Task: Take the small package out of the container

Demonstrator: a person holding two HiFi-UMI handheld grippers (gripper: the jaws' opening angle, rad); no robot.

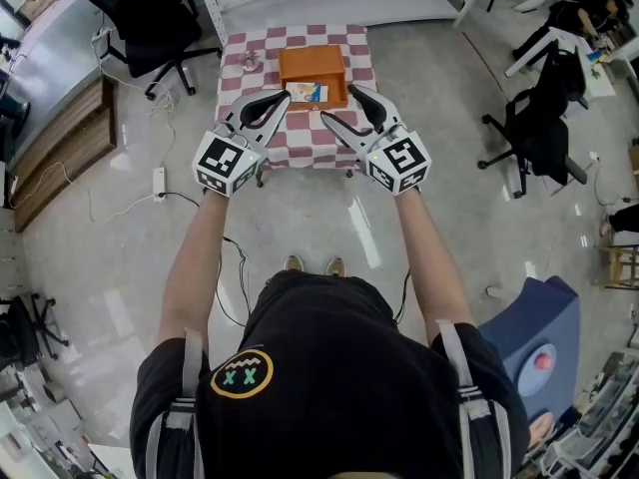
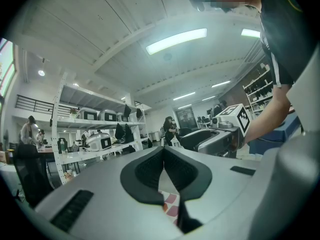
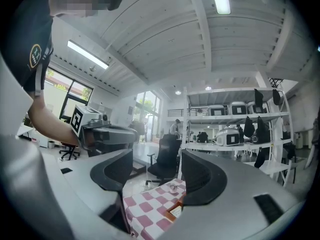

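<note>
An orange container (image 1: 313,69) sits on a small table with a red-and-white checkered cloth (image 1: 300,138) in the head view. A small white and blue package (image 1: 307,93) lies at the container's near side. Both grippers hang in the air short of the table's near edge, raised well above it. My left gripper (image 1: 286,98) is shut with nothing in it; its pads (image 2: 150,169) meet in the left gripper view. My right gripper (image 1: 340,105) stands open and empty. Between its fingers (image 3: 200,179) I see the cloth (image 3: 147,206) and a corner of the container (image 3: 175,212).
A small pale object (image 1: 249,63) lies on the cloth's left part. Black office chairs (image 1: 150,18) (image 1: 539,128) stand left and right of the table. A power strip with cables (image 1: 158,181) lies on the floor. White shelving (image 3: 235,134) stands behind.
</note>
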